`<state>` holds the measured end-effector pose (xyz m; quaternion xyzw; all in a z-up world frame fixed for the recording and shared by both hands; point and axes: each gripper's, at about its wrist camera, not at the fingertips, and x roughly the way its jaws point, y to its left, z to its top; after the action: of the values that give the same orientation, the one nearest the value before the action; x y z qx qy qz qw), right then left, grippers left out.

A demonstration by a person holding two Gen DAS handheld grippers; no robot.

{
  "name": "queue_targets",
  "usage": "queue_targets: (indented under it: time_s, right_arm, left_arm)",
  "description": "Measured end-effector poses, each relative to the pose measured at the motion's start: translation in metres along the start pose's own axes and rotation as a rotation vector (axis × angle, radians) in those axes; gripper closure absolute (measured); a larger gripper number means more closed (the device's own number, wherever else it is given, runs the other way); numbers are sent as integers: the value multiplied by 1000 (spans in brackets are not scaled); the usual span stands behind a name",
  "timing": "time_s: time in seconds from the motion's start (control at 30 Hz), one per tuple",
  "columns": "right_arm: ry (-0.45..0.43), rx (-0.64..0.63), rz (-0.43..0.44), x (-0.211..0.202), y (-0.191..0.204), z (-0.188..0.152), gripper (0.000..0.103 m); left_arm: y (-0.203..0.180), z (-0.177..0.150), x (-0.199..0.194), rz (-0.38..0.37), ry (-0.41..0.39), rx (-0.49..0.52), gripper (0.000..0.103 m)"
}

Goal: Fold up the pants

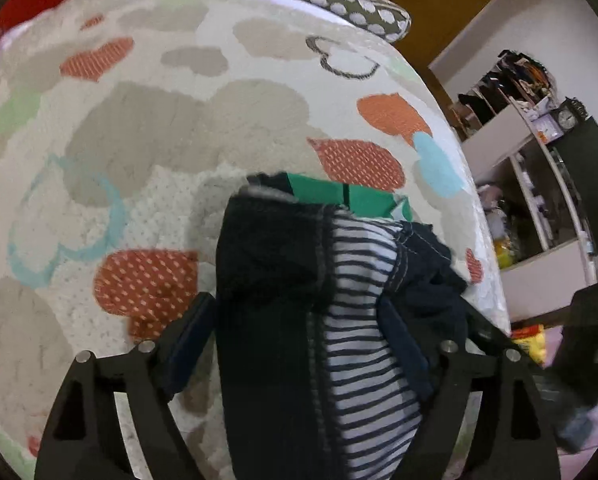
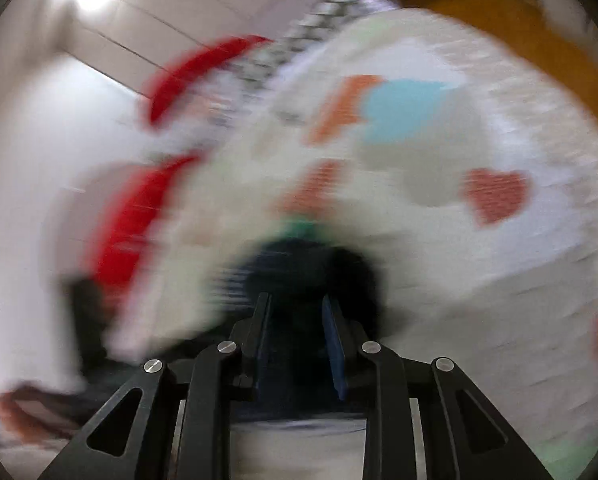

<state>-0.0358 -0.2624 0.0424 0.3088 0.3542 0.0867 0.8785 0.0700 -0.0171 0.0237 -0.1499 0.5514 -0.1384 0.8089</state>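
Dark navy pants [image 1: 275, 280] with a striped white-and-navy lining [image 1: 359, 320] hang bunched between the fingers of my left gripper [image 1: 331, 312], above the bed. The fingers stand wide apart with the cloth filling the gap, so I cannot tell how firmly they hold it. A green patch [image 1: 339, 196] shows beyond the pants. The right wrist view is heavily blurred. My right gripper [image 2: 297, 312] has its fingers close together on dark pants fabric [image 2: 307, 268], with a green smear [image 2: 303, 228] just past it.
The bed cover [image 1: 159, 140] is white with orange, grey and blue heart and cloud shapes. A spotted pillow [image 1: 339, 0] lies at the far edge. Shelves with clutter [image 1: 539, 184] stand to the right. Red bedding [image 2: 139, 208] is at the left.
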Motion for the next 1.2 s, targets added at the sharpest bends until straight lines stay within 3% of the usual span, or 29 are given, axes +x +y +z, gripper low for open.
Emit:
queue_targets:
  time_s: [0.03, 0.1, 0.23, 0.27, 0.3, 0.4, 0.5, 0.53, 0.57, 0.7, 0.87, 0.93, 0.97, 1.0, 1.03, 1.07, 1.1, 1.2]
  right_arm:
    - [-17, -58, -112, 4, 2, -2, 75]
    - [-42, -79, -144, -1, 4, -3, 75]
    - [-119, -57, -59, -29, 5, -1, 73]
    - [-124, -57, -22, -34, 5, -1, 65]
    - [-122, -54, 5, -36, 5, -2, 58]
    - [-82, -53, 94, -30, 8, -10, 56]
    - [-25, -74, 76, -11, 16, -22, 57]
    - [-19, -83, 79, -8, 20, -26, 68]
    - [-19, -90, 94, -10, 20, -27, 93]
    - [-29, -116, 94, -23, 26, -19, 96]
    - [-6, -188, -152, -9, 24, -22, 95]
    - [-26, -180, -169, -15, 22, -21, 94]
    - [-39, -153, -124, -21, 17, -18, 92]
    - [-54, -126, -79, -27, 12, -16, 78]
    - [-82, -94, -29, -33, 6, -13, 63]
    - [-103, -78, -8, -36, 1, -12, 30]
    - [-123, -63, 2, -37, -3, -10, 19]
    - [-111, -5, 91, -22, -16, -2, 19]
  left_arm:
    - [0, -1, -4, -7, 2, -1, 20]
    - [0, -4, -19, -22, -17, 7, 20]
    - [9, -11, -48, -44, -82, 3, 20]
    - [14, -14, -51, -43, -89, -7, 20]
    - [20, -17, -52, -43, -87, -17, 20]
    - [30, -26, -48, -47, -65, -44, 20]
    - [27, -33, -40, -37, -42, -40, 20]
    - [24, -36, -35, -9, -36, -28, 20]
    - [22, -39, -31, 20, -30, -14, 20]
    - [16, -39, -19, 67, -21, 0, 20]
    - [11, -35, -34, 32, -38, 22, 20]
    - [19, -32, -50, -1, -85, 17, 20]
    - [25, -29, -55, -17, -106, 9, 20]
    - [30, -26, -57, -35, -116, 0, 20]
    - [38, -21, -57, -68, -117, -18, 20]
    - [42, -18, -56, -92, -115, -31, 19]
    - [48, -14, -51, -135, -107, -50, 16]
    - [50, -1, -22, -194, -30, -39, 13]
